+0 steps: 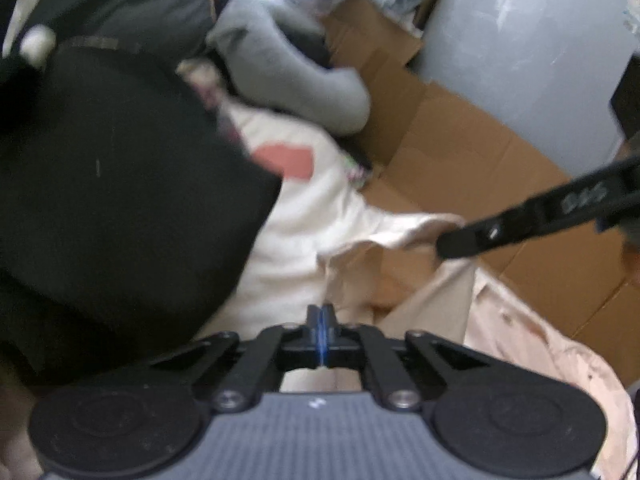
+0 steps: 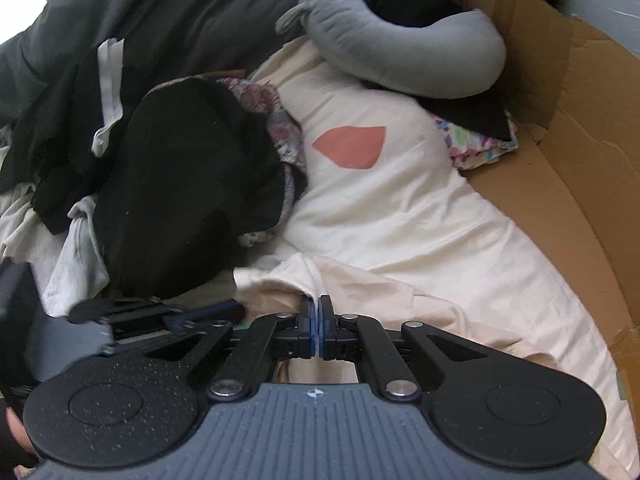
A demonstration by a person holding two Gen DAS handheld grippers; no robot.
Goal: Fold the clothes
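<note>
A pale beige garment (image 1: 432,304) hangs stretched between both grippers above a cream sheet (image 1: 304,224). In the left wrist view my left gripper (image 1: 321,314) is shut, its blue pads pressed together on a fold of the cloth. My right gripper (image 1: 446,244) comes in from the right and pinches the garment's upper edge. The right wrist view shows the right gripper (image 2: 319,312) shut on the beige garment (image 2: 384,300), with the left gripper (image 2: 236,308) close on its left, at the cloth's other corner.
A black garment (image 2: 180,184) lies heaped on the left over patterned cloth (image 2: 288,136). A grey U-shaped pillow (image 2: 400,60) sits at the back. The cream sheet (image 2: 400,200) bears a pink patch (image 2: 352,148). Brown cardboard (image 2: 560,168) borders the right side.
</note>
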